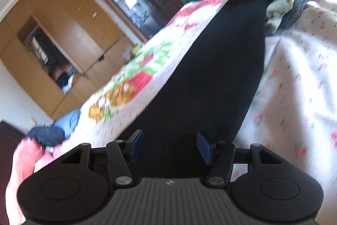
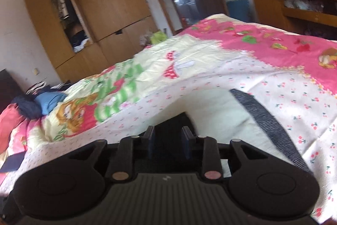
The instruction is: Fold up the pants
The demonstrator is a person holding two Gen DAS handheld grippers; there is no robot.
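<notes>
1. Both tongs are seen over the bed: the left gripper (image 1: 169,146) is spread roughly half open, its blue pads clear of any cloth, nothing gripped.
2. Narrower is the right gripper (image 2: 167,141), its jaws parted only a little; dark cloth is seen between and under them, but whether the pads press on it cannot be told.
3. Directly ahead of the left gripper the black soft fabric pants (image 1: 212,69) are laid flat, their long axis running straight away from the fingers toward the far end, where a pale lining (image 1: 278,7) and a dark ribbed waistband (image 1: 297,7) are turned out.
4. From the right wrist view, the same ribbed band (image 2: 267,121) is seen slanting away to the right, just beside that gripper, over the pale lining.
5. Judged from this, the near end is closer to the left hand, the waist end to the right.
6. Open room is offered on the white cherry-print quilt (image 1: 294,81) to the right of the pants; the bed edge falls away left, toward the brown wooden wardrobe (image 1: 63,20).
7. A lengthwise fold looks likeliest next.
</notes>
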